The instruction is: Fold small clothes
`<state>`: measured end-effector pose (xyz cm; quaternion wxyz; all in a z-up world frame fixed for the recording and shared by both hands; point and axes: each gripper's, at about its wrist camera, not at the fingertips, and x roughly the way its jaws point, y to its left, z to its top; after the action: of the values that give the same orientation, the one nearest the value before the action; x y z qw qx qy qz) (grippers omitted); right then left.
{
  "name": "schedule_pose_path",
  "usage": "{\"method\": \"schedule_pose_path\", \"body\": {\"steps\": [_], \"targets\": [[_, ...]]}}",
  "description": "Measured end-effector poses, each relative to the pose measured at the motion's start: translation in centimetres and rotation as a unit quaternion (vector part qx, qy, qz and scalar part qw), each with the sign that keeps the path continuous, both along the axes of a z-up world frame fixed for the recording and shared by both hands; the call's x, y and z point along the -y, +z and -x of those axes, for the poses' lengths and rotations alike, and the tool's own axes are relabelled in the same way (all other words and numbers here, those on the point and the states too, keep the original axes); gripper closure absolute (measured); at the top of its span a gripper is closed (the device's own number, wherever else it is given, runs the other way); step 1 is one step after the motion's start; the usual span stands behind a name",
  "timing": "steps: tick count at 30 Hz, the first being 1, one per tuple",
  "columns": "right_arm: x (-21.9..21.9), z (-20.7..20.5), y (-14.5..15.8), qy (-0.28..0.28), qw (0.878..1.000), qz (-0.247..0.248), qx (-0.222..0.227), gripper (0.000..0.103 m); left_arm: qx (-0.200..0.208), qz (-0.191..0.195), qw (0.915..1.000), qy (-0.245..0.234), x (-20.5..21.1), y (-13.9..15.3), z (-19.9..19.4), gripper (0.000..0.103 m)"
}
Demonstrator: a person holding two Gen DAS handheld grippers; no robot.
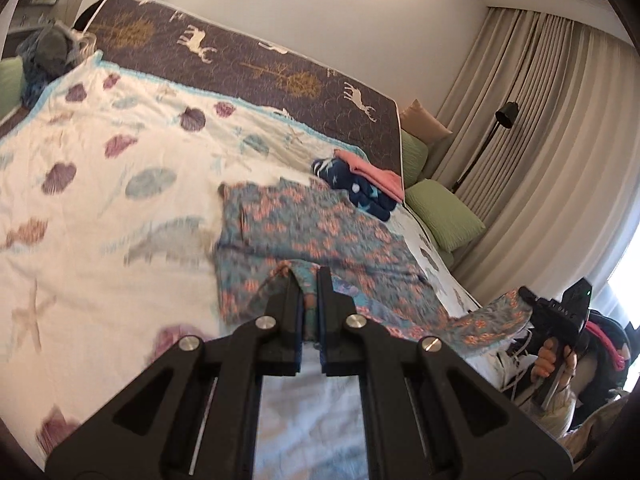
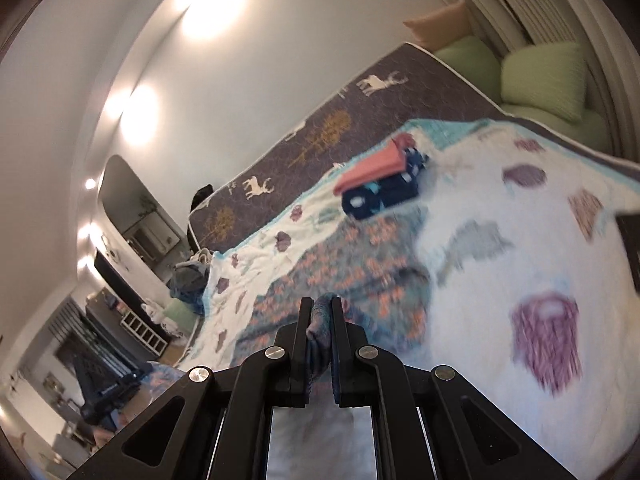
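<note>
The flowered garment lies flat on the shell-print blanket ahead of both grippers, its near edge lifted between them: the left gripper pinches one corner, the right gripper the other, so the fold goes forward over the cloth.
</note>
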<state>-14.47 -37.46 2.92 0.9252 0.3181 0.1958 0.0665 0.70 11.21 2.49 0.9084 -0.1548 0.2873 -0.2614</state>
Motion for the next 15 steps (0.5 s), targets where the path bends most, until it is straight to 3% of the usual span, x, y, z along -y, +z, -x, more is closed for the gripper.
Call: {"method": "schedule_pose_path", "body": {"steps": [9, 15], "targets": [[1.6, -11.1, 5.1, -0.014, 0.998, 0.049, 0.023, 0.097, 0.056, -0.043, 0.9974, 0.013, 3.4, 5.3, -8.9, 0.096], [3.8, -20.0, 5.7, -0.045, 0.997, 0.06, 0.01, 0.097, 0.044, -0.076, 0.9952, 0.044, 6.4, 5.7, -18.6, 0.096]]}}
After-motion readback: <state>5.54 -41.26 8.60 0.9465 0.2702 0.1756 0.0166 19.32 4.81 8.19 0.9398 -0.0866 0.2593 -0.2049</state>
